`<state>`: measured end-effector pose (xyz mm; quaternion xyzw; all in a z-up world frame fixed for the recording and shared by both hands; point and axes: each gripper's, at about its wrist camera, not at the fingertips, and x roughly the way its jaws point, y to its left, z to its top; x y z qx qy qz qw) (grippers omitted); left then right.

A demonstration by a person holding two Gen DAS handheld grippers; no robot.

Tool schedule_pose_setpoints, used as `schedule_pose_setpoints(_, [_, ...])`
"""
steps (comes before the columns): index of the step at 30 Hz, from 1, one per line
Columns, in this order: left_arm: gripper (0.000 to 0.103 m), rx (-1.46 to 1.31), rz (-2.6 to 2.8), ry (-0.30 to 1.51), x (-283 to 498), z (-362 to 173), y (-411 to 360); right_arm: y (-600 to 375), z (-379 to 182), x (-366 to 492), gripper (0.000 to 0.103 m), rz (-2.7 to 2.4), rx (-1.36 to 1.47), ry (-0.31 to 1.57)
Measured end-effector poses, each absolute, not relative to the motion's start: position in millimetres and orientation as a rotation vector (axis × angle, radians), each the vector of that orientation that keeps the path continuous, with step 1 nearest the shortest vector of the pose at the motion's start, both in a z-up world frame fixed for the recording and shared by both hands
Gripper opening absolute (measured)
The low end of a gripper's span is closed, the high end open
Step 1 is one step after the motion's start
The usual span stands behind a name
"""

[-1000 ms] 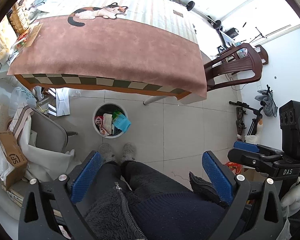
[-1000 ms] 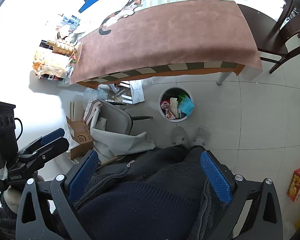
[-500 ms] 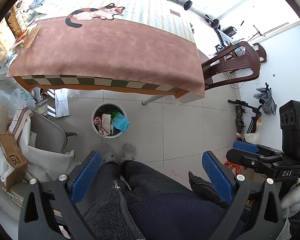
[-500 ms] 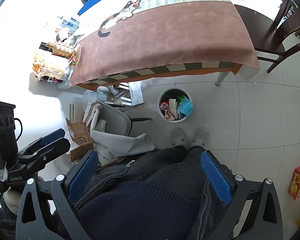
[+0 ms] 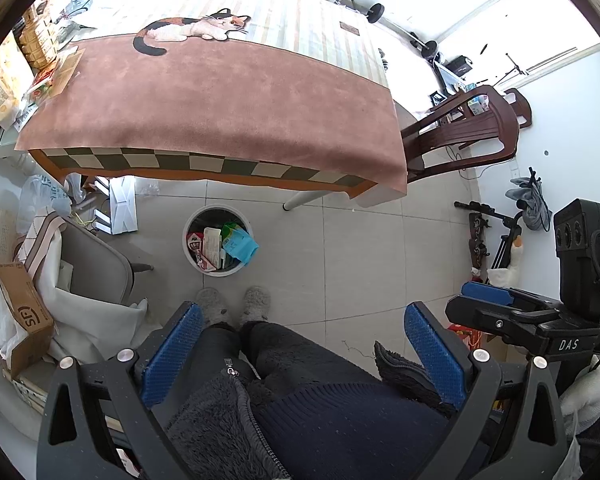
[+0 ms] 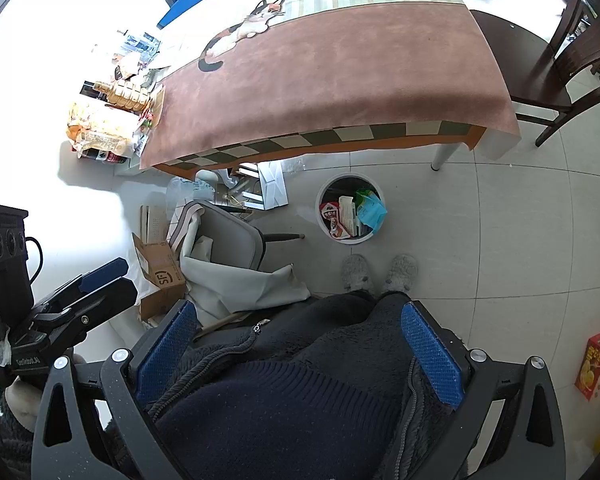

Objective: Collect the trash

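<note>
Both tools (image 5: 304,354) (image 6: 300,354) gape wide, empty; bin (image 5: 190,252) beyond slippers (image 5: 256,300); chair (image 5: 96,264) beside.

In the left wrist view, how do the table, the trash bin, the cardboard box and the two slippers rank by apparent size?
1. table
2. trash bin
3. cardboard box, close to the bin; it sits at the distorted edge, so unsure
4. slippers, alike

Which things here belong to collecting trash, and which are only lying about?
Belong to the job:
- white bin on the floor, already holding wrappers
- left gripper and right gripper, both open and empty

Only lying about:
- table with its cat-print cloth
- wooden chair
- cardboard box
- grey chair
</note>
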<state>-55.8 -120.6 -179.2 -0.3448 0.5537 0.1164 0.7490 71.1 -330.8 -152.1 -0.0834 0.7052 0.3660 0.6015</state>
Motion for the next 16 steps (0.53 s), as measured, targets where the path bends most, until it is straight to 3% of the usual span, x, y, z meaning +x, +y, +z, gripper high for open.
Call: schedule_pose_setpoints(16, [0.103,-0.743,0.256,1.210,-56.9,-175.5,-122.5,-330.6,-152.3,70.4,0.103,0.848,-0.191,1.633])
